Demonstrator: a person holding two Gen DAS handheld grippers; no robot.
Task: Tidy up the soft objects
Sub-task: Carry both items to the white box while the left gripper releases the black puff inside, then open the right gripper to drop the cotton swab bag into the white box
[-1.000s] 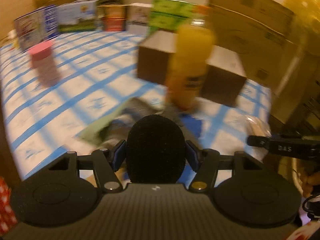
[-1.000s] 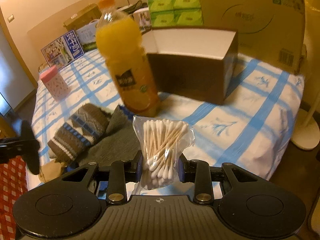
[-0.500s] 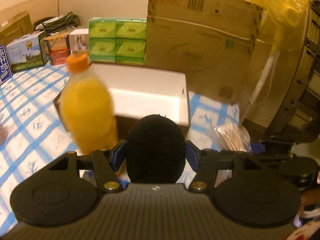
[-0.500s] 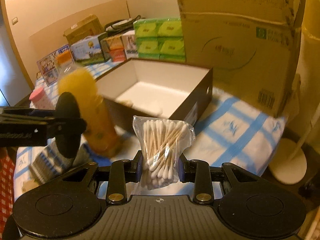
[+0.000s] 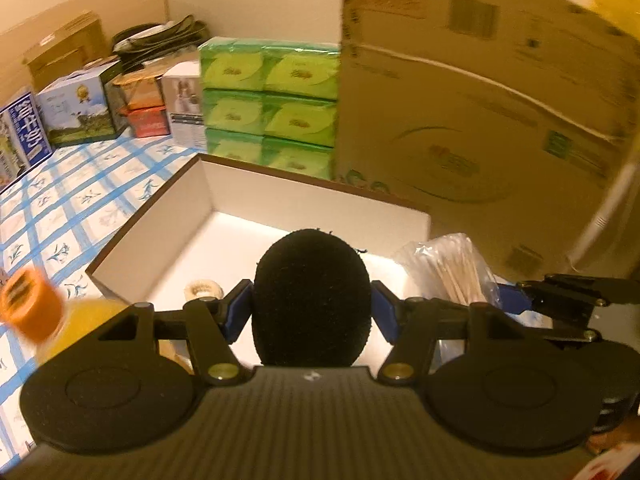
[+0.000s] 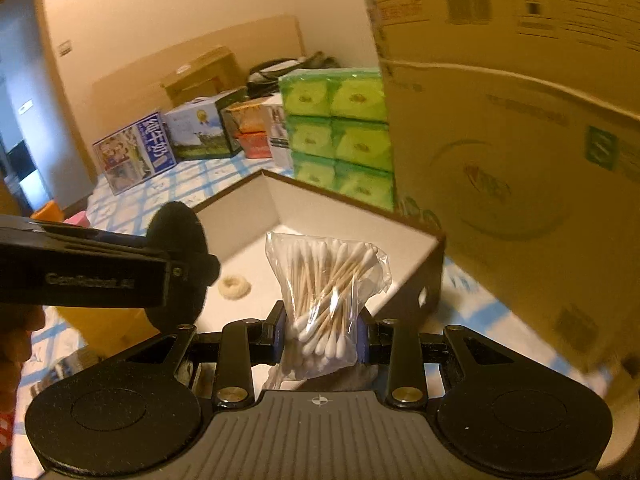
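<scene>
My left gripper (image 5: 312,312) is shut on a black round puff (image 5: 312,296) and holds it over the near edge of an open brown box with a white inside (image 5: 224,216). My right gripper (image 6: 322,336) is shut on a clear bag of cotton swabs (image 6: 324,284), held above the same box (image 6: 352,216). A small cream fluffy ring (image 6: 234,286) lies on the box floor, also in the left wrist view (image 5: 203,289). The left gripper with the puff (image 6: 178,258) shows at the left of the right wrist view. The swab bag (image 5: 452,268) shows at the right of the left wrist view.
An orange juice bottle (image 5: 36,316) stands just left of the box. Green tissue packs (image 5: 272,104) and a big cardboard carton (image 5: 480,100) stand behind the box. Printed boxes (image 6: 168,140) line the far side of the blue checked tablecloth (image 5: 60,208).
Both grippers rose and moved forward over the open box, holding their objects. The bottle slid from centre to lower left in the left view. The socks left the right view.
</scene>
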